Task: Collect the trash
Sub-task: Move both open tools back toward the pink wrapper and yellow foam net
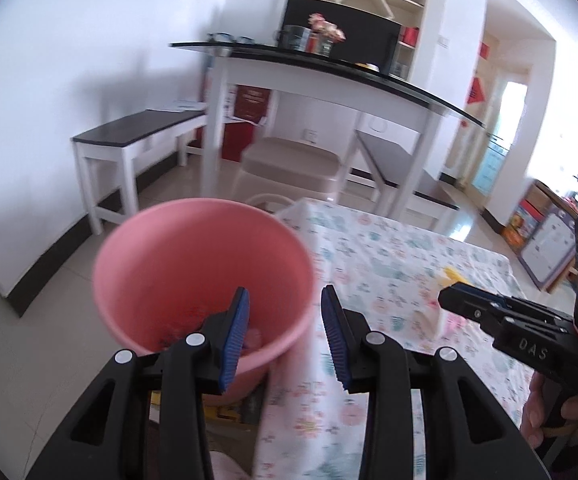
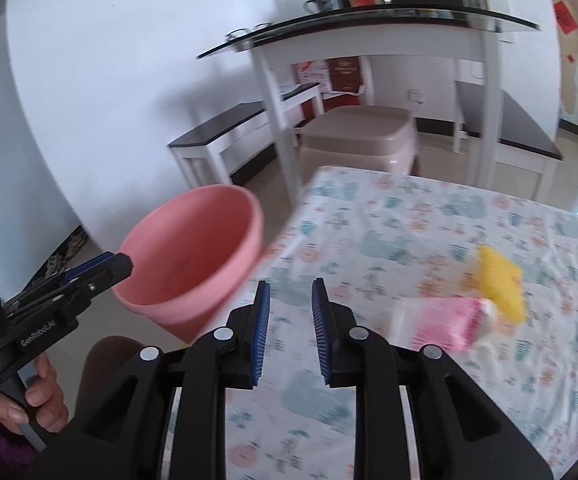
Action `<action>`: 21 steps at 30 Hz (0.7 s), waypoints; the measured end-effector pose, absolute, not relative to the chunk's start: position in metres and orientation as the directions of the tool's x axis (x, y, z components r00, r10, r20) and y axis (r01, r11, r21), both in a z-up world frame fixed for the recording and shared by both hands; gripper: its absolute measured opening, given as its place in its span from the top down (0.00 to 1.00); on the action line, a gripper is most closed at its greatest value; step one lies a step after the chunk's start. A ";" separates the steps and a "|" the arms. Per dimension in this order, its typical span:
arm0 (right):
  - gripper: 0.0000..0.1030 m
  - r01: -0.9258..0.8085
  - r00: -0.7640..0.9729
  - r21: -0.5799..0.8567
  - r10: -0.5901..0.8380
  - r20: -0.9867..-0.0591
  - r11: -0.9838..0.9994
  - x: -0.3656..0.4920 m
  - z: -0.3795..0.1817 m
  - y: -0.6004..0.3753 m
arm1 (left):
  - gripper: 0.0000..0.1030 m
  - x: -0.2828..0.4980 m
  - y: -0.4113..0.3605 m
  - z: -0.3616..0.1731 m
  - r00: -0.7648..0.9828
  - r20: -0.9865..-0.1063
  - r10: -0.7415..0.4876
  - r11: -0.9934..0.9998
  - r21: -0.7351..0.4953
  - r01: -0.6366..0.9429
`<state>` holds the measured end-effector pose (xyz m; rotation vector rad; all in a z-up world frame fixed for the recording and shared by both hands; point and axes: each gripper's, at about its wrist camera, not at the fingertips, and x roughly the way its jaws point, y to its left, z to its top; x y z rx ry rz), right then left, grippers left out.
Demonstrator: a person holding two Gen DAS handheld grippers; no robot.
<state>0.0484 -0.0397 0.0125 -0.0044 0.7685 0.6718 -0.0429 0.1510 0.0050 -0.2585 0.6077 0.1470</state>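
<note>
A pink bin point(image 1: 193, 264) stands beside the left edge of a table with a floral cloth point(image 1: 389, 280); a few bits of trash lie at its bottom. It also shows in the right wrist view point(image 2: 193, 256). My left gripper point(image 1: 285, 312) is open and empty, above the bin's near rim and the table edge. My right gripper point(image 2: 291, 300) is open and empty over the cloth point(image 2: 429, 240). A pink packet point(image 2: 445, 320) and a yellow wrapper point(image 2: 501, 280) lie on the table to its right. The right gripper shows at the right in the left wrist view point(image 1: 449, 294).
A white high table with a glass top point(image 1: 329, 68) stands behind, with a beige stool point(image 1: 289, 164) under it and dark-topped benches point(image 1: 137, 128) on either side. White wall at the left, tiled floor around the bin.
</note>
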 end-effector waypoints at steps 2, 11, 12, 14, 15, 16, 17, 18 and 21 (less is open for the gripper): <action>0.79 -0.532 0.543 0.233 0.539 -0.644 0.814 0.052 0.012 -0.056 | 0.65 -0.036 0.140 0.004 0.811 -0.585 0.018 0.965 -0.203 -0.168; 0.79 -0.374 0.612 0.263 0.450 -0.651 0.889 0.074 0.005 -0.130 | 0.60 0.001 0.085 -0.005 0.767 -0.618 -0.173 0.975 -0.218 0.044; 0.79 -0.363 0.614 0.266 0.444 -0.652 0.893 0.077 0.004 -0.136 | 0.60 0.009 0.075 -0.007 0.757 -0.624 -0.196 0.974 -0.217 0.074; 0.79 -0.339 0.621 0.275 0.433 -0.654 0.900 0.080 0.002 -0.148 | 0.59 0.022 0.060 -0.010 0.734 -0.634 -0.245 0.966 -0.222 0.131; 0.79 -0.328 0.623 0.278 0.429 -0.654 0.903 0.082 0.001 -0.154 | 0.59 0.026 0.055 -0.011 0.725 -0.638 -0.259 0.964 -0.221 0.149; 0.79 -0.321 0.625 0.281 0.425 -0.655 0.904 0.084 0.000 -0.158 | 0.59 0.032 0.048 -0.012 0.716 -0.643 -0.274 0.961 -0.220 0.170; 0.79 -0.310 0.626 0.285 0.421 -0.657 0.907 0.087 -0.002 -0.163 | 0.59 0.038 0.042 -0.014 0.704 -0.648 -0.290 0.957 -0.219 0.193; 0.79 -0.299 0.626 0.291 0.417 -0.659 0.909 0.089 -0.004 -0.168 | 0.59 0.046 0.033 -0.017 0.690 -0.657 -0.305 0.952 -0.215 0.216; 0.79 -0.280 0.624 0.304 0.413 -0.663 0.911 0.094 -0.008 -0.178 | 0.59 0.066 0.017 -0.024 0.658 -0.679 -0.325 0.944 -0.195 0.265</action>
